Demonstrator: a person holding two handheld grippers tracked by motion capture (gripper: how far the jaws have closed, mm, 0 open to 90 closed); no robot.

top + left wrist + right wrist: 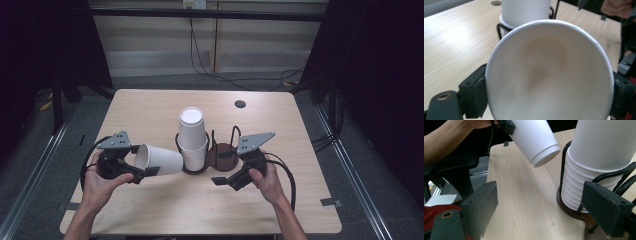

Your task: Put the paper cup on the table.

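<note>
My left gripper (142,160) is shut on a white paper cup (162,160) held on its side, base pointing right toward the cup stack. In the left gripper view the cup (546,55) faces me mouth-first, and the left gripper (549,100) has both pads pressed on its rim. A tall stack of white cups (192,135) stands in a black wire holder (222,152) with a brown base at the table's middle. Just right of the holder, my right gripper (222,167) stands open. Its jaws (544,207) are wide apart beside the stack (599,152), with the held cup (536,140) hanging above the table.
The light wooden table (150,107) has a round cable hole (240,104) at the back right. The holder's second ring (234,137) stands without cups. Dark curtains flank the table, and cables run across the floor behind it.
</note>
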